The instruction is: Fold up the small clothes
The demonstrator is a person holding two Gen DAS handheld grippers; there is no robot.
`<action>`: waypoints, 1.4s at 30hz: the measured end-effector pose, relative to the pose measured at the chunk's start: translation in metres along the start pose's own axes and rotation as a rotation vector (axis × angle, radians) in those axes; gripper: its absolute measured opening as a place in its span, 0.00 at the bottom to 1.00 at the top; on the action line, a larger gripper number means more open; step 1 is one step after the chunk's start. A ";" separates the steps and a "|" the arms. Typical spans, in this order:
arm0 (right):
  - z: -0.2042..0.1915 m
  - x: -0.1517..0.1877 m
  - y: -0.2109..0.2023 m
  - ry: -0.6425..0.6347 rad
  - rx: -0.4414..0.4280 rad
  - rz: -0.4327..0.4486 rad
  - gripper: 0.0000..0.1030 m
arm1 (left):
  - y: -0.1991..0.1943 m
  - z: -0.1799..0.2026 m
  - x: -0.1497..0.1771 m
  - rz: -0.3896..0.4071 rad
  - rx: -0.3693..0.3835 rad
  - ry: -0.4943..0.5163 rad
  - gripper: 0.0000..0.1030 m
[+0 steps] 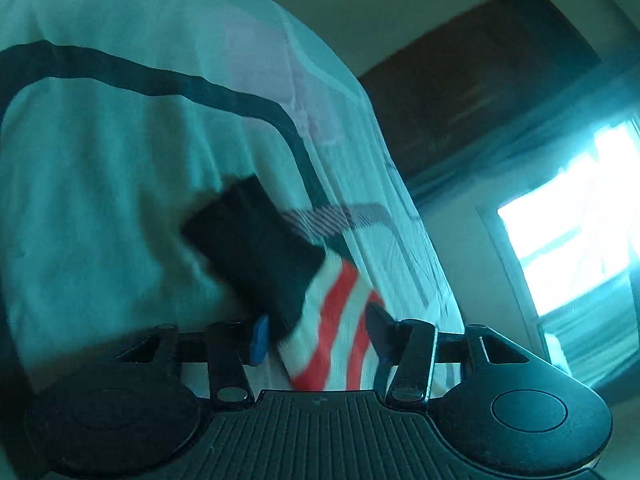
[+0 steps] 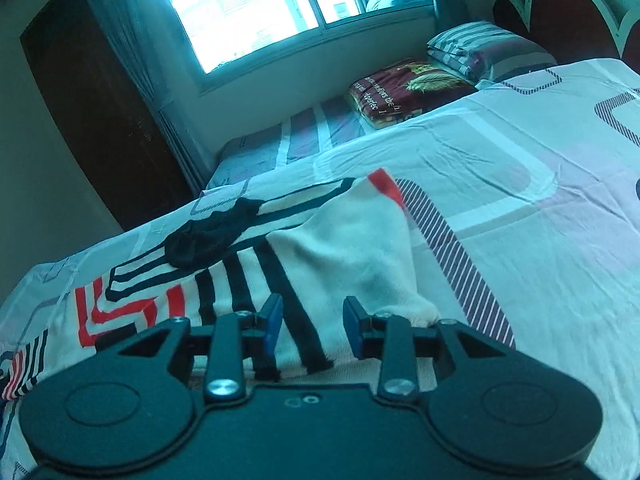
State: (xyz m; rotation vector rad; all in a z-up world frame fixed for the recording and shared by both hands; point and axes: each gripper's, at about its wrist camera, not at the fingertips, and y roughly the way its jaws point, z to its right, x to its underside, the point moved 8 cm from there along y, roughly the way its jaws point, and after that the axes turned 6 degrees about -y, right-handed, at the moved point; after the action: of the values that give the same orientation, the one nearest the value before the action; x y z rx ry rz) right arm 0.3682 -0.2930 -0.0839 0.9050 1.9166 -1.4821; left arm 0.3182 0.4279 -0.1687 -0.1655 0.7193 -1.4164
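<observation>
A small white garment with black and red stripes (image 2: 328, 240) lies spread on the bed. My right gripper (image 2: 310, 326) sits low over its near edge with the jaws apart, the striped cloth between and under the blue pads; no grip shows. In the left wrist view my left gripper (image 1: 318, 334) has its jaws apart around a lifted part of the same garment (image 1: 332, 320), a black cuff (image 1: 256, 248) and red-and-white stripes. The cloth fills the gap between the pads. A crumpled black piece (image 2: 212, 236) lies on the garment's far left.
The bed has a white patterned sheet (image 2: 520, 220). A folded dark red blanket (image 2: 404, 92) and a striped pillow (image 2: 480, 48) lie at the head. A window (image 2: 248, 4) and a dark wooden door (image 2: 92, 104) stand beyond the bed.
</observation>
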 end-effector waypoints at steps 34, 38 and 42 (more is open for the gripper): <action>-0.079 0.003 0.029 0.019 -0.272 -0.038 0.54 | -0.048 0.202 0.314 -0.153 0.230 1.124 0.76; -0.138 0.008 0.063 -0.204 -0.268 -0.069 0.54 | -0.033 0.161 0.271 -0.140 0.087 1.110 0.76; -0.174 0.006 0.091 -0.418 -0.173 -0.055 0.50 | -0.004 0.158 0.262 -0.161 0.062 1.107 0.76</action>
State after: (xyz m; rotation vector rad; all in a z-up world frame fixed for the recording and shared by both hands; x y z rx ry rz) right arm 0.4320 -0.1083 -0.1013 0.4261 1.7322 -1.3803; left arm 0.3967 0.1340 -0.1370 0.6826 1.5742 -1.6376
